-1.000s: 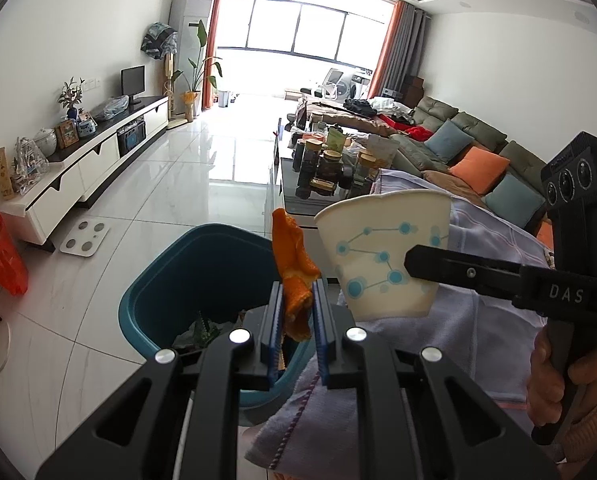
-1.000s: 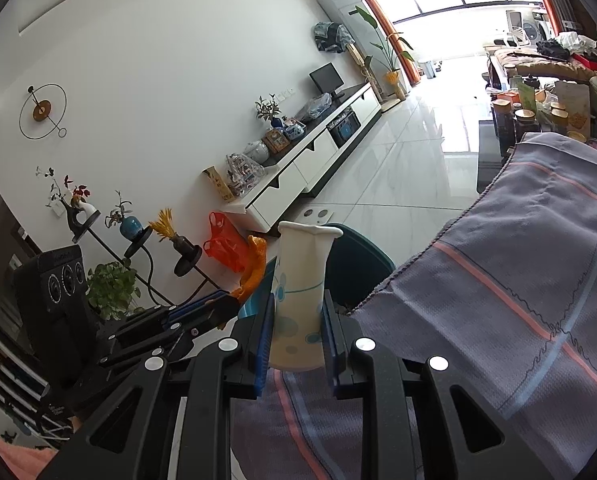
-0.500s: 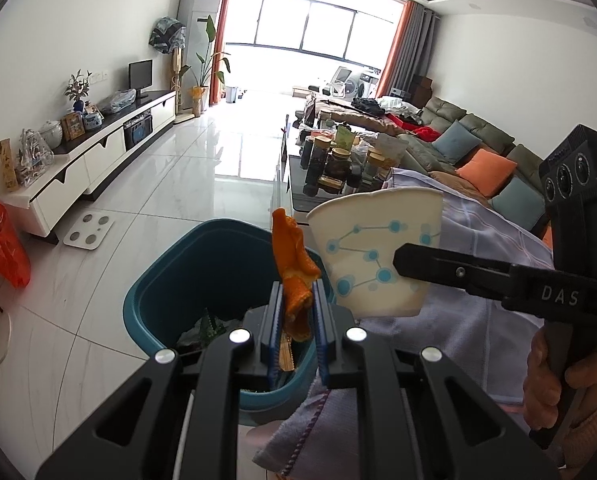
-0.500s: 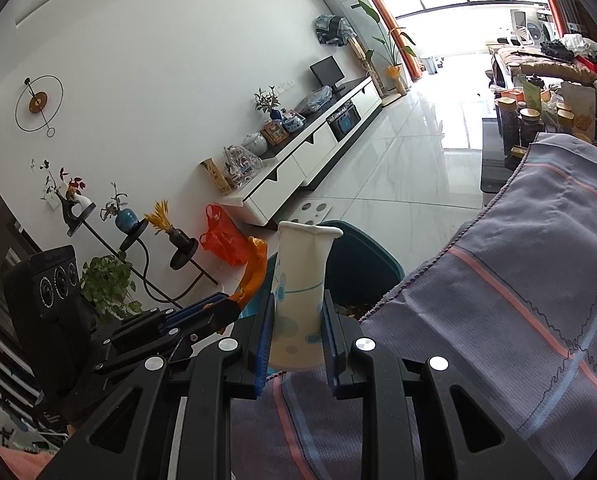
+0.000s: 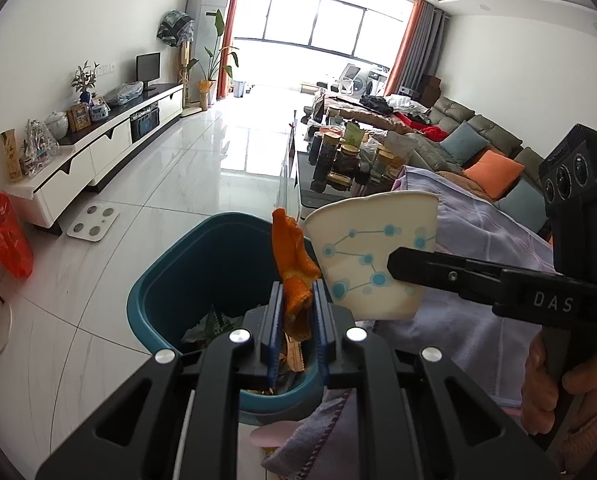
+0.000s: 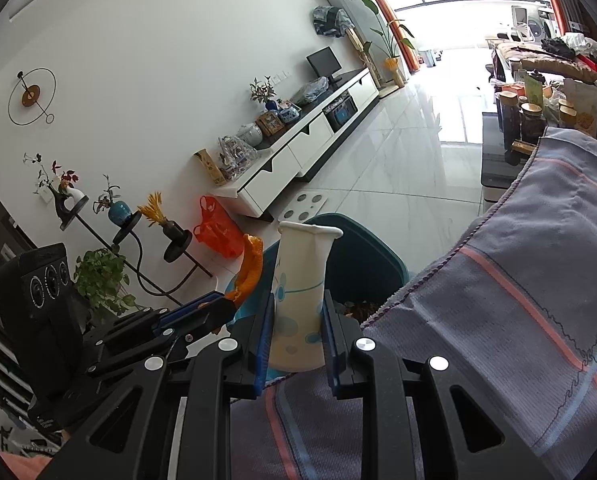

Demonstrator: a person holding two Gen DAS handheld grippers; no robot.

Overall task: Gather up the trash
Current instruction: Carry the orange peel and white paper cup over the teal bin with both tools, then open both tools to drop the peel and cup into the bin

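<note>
My left gripper (image 5: 297, 300) is shut on a strip of orange peel (image 5: 292, 258), held up over the open teal trash bin (image 5: 166, 280). To its right, my right gripper (image 6: 297, 300) is shut on a squashed white paper cup with blue dots (image 6: 300, 284); the same cup (image 5: 372, 256) shows in the left wrist view, over the bin's right rim. The bin (image 6: 362, 260) stands on the floor against the edge of a purple cloth-covered surface (image 6: 518, 340). Leaves and scraps lie inside the bin. In the right wrist view the left gripper (image 6: 228, 300) and the peel (image 6: 250, 270) appear at the left.
A low table with jars (image 5: 346, 160) stands beyond the cloth. A white TV cabinet (image 5: 98, 152) lines the left wall, with a scale (image 5: 92, 220) and a red plastic bag (image 5: 8, 236) on the floor beside it. Sofas (image 5: 478, 140) fill the right side. A hand (image 5: 550, 388) holds the right gripper.
Both grippers have drifted a little closer over the bin, which now sits more under the peel and cup. Both grips are unchanged.
</note>
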